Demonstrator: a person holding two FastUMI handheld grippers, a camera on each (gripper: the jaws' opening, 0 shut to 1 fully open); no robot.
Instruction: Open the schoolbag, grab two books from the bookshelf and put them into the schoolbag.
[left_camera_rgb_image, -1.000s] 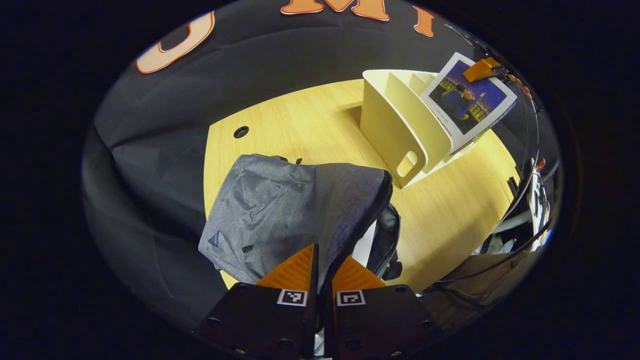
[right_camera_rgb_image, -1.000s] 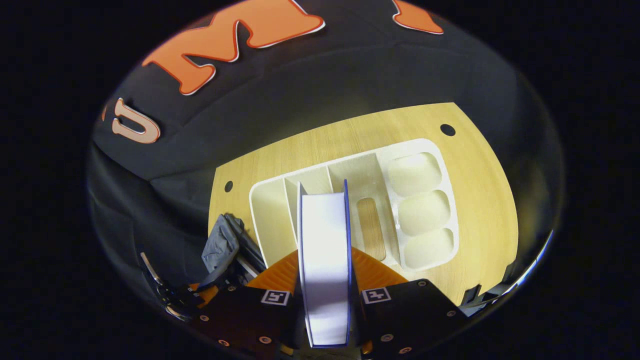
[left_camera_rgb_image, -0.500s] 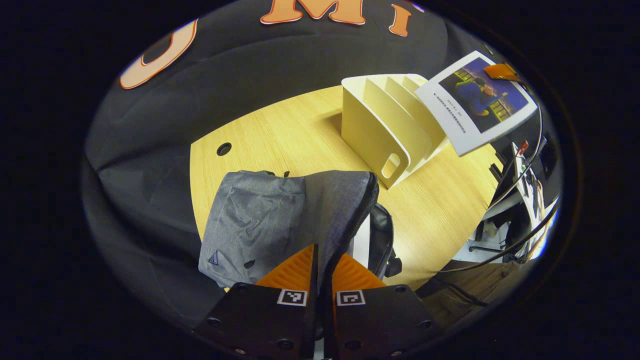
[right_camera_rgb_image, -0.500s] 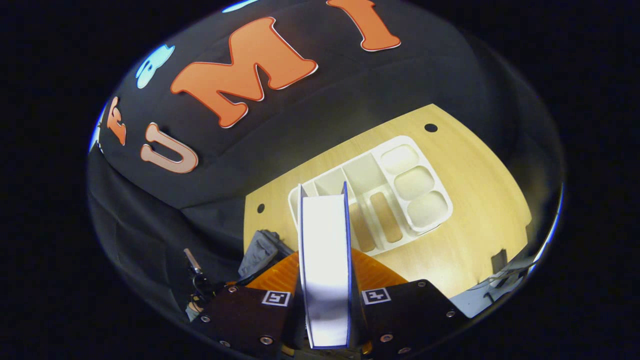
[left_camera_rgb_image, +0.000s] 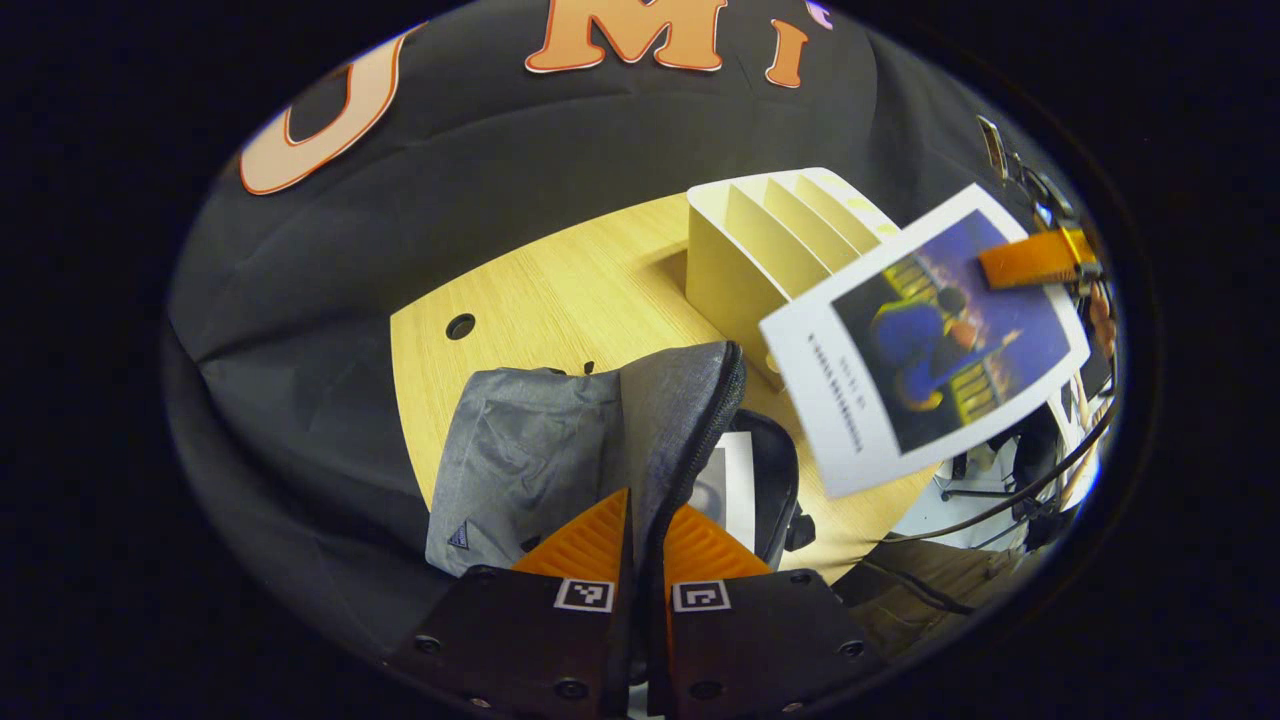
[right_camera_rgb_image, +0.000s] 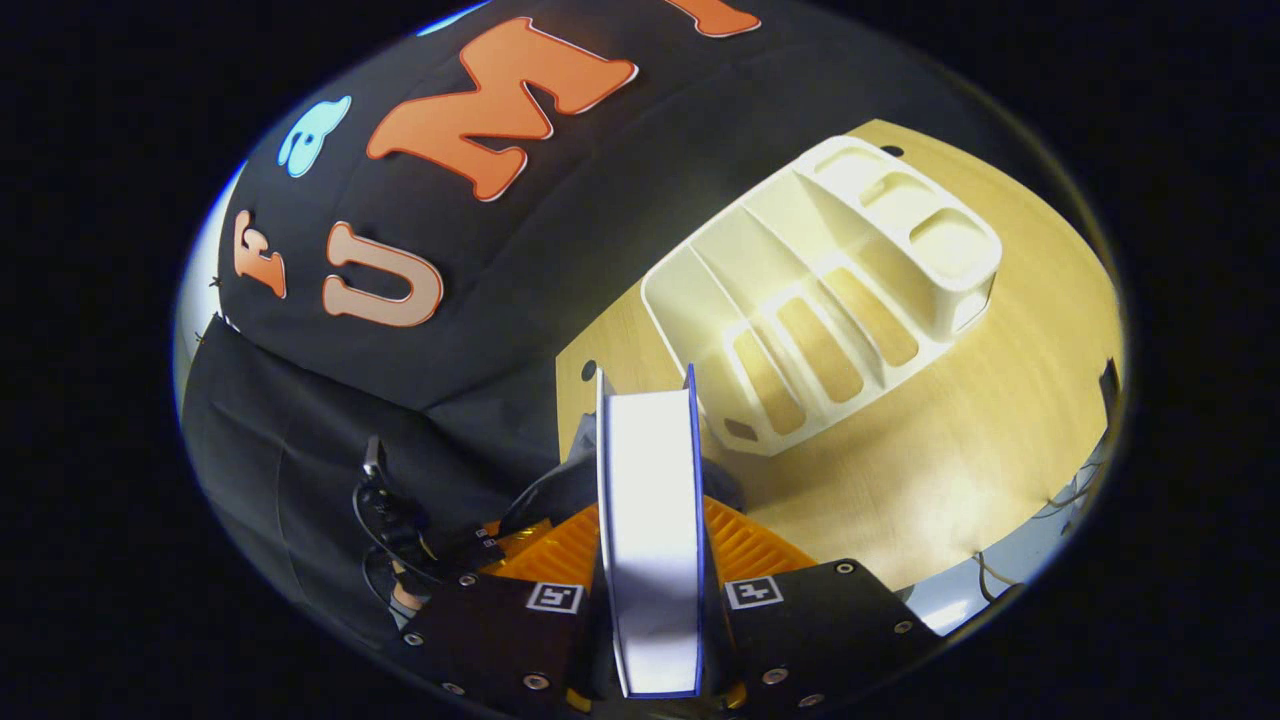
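Table (left_camera_rgb_image: 560, 290): pale wood, spans mid frame in left gripper view, cable hole at left; lower right half of frame in right gripper view.

Schoolbag (left_camera_rgb_image: 540, 450): grey, lower centre of left gripper view, lying on the table, zip open along its right edge, a white book (left_camera_rgb_image: 728, 480) visible inside the gap. A dark sliver of the bag just behind the held book in right gripper view, lower centre.

Bookshelf (left_camera_rgb_image: 760, 240): cream divider rack, upper right of centre in left gripper view, standing on the table beyond the bag. Upper right of right gripper view (right_camera_rgb_image: 830, 290), slots seen from above, no books in the visible slots.

Second book (left_camera_rgb_image: 925, 340): blue-and-white cover, right side of left gripper view, off the table, tilted, in front of the rack and right of the bag opening. In right gripper view seen edge-on (right_camera_rgb_image: 650, 530), pages toward camera, bottom centre.

Right tongs (right_camera_rgb_image: 650, 560): clamped on that book, one finger each side. Seen in left gripper view at the book's upper right corner (left_camera_rgb_image: 1035, 262).

Left tongs (left_camera_rgb_image: 640, 530): bottom centre, narrow, pinching the bag's zip edge between both fingers.
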